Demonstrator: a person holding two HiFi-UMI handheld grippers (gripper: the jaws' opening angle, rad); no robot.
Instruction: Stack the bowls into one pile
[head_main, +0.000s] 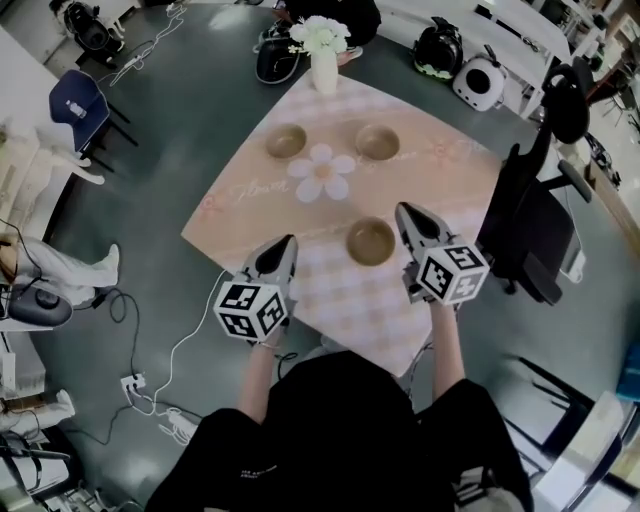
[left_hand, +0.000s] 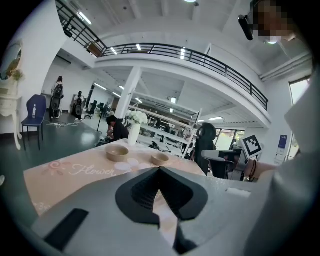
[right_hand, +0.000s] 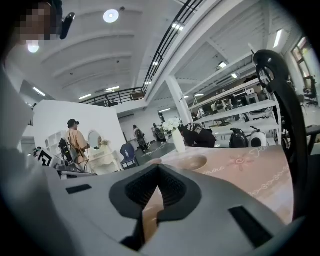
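Grey hall floor surrounded the counter (head_main: 250, 215), draped in pink checked cloth. Above its near edge hung the left tool (head_main: 288, 244) and right tool (head_main: 405, 212), both closed on nothing, flanking the near bowl (head_main: 371, 241). The best approach, in my judgement, was to part one tool's jaws first, pinch that rim squarely, then lower it centred into a far one. The far left bowl (head_main: 286, 141) and far right bowl (head_main: 378, 142) looked empty, as did the near one. The vase (head_main: 324, 70) held white flowers.

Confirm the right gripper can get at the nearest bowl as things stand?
Probably yes. The nearest bowl sits on the tablecloth just beside the right gripper, nothing between them. Its jaws are shut, so they must open first.
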